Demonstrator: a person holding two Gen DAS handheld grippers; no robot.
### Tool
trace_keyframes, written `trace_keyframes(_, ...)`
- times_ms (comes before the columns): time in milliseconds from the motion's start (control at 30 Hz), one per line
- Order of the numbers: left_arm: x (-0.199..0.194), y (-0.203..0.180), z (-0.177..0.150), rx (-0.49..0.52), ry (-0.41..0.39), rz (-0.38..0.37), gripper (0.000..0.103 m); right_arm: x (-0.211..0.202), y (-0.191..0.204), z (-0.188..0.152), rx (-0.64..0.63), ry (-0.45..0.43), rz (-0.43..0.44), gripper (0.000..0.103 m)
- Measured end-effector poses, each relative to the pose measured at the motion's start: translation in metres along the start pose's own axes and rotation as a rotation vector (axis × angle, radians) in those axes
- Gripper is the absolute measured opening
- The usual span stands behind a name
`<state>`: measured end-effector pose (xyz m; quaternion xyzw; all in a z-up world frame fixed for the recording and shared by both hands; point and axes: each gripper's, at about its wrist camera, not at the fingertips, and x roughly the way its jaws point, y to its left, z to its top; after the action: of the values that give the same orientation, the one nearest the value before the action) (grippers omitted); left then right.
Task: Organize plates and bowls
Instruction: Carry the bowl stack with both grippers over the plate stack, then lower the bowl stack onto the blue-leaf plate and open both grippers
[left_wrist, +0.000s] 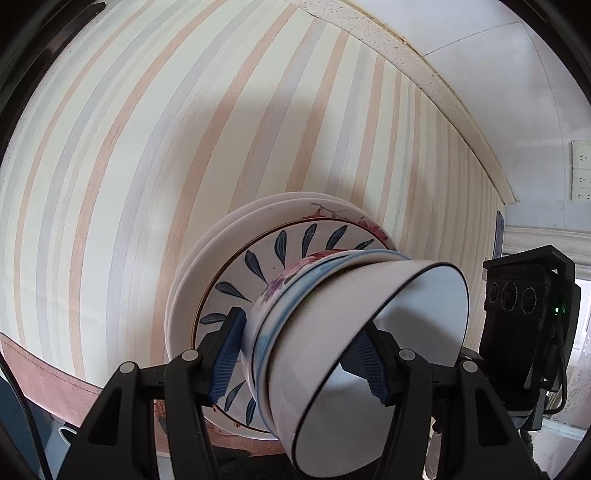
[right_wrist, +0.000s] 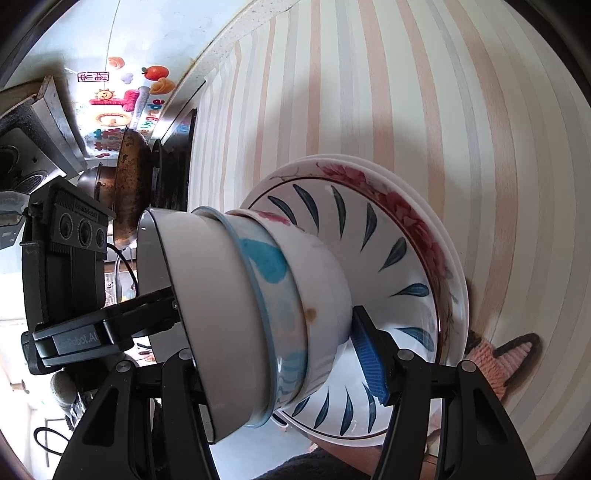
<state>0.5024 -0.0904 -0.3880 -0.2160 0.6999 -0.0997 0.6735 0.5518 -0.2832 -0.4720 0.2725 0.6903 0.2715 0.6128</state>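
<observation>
- Left gripper (left_wrist: 297, 354): jaws part open, straddling the stack of three nested bowls (left_wrist: 332, 332); its near blue pad (left_wrist: 227, 354) touches the floral bowl, the far pad is half hidden, so I cannot tell whether it grips.
- The bowls sit on stacked plates (left_wrist: 236, 258) over the striped tablecloth (left_wrist: 147, 129).
- Right gripper (right_wrist: 275, 350): likewise part open; left finger hidden behind the bowls.

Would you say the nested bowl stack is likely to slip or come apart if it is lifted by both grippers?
Possibly. The bowl stack looks glazed and smooth, so the blue pads may slip on it. Its three bowls sit loosely nested and unevenly, so they could shift or separate when tilted. It looks ceramic, probably heavy and breakable, and it rests on the plates, which might slide too.
</observation>
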Motion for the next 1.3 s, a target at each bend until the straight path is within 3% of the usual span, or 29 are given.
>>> trace_keyframes(233, -0.004, -0.003, -0.005, 0.018, -0.013, 0.027, 0.056, 0.000, 0.002, 0.000, -0.012, 0.006, -0.017, 0.063)
trace_keyframes(567, -0.044, -0.015, -0.028, 0.083, -0.168, 0.212, 0.057, -0.026, 0.027, -0.012, -0.105, -0.058, -0.132, 0.063)
trace_keyframes(667, -0.058, -0.015, -0.041, 0.112, -0.211, 0.251, 0.057, -0.043, 0.043, -0.021, -0.154, -0.115, -0.210, 0.071)
trace_keyframes(733, -0.069, -0.015, -0.049, 0.138, -0.254, 0.270, 0.060, -0.057, 0.056, -0.031, -0.179, -0.168, -0.270, 0.081)
trace_keyframes(800, -0.078, -0.017, -0.056, 0.173, -0.290, 0.298, 0.086, -0.066, 0.069, -0.042, -0.197, -0.209, -0.317, 0.087)
trace_keyframes(833, -0.085, -0.019, -0.061, 0.196, -0.316, 0.309, 0.089, -0.070, 0.077, -0.049, -0.210, -0.236, -0.344, 0.090)
trace_keyframes(967, -0.106, -0.022, -0.077, 0.264, -0.385, 0.324, 0.091, -0.085, 0.100, -0.076, -0.211, -0.334, -0.422, 0.093)
trace_keyframes(1100, -0.128, -0.023, -0.094, 0.319, -0.436, 0.330, 0.097, -0.106, 0.120, -0.109, -0.191, -0.485, -0.476, 0.096)
trace_keyframes(1300, -0.164, -0.026, -0.132, 0.354, -0.506, 0.322, 0.097, -0.126, 0.150, -0.159, -0.178, -0.604, -0.531, 0.100)
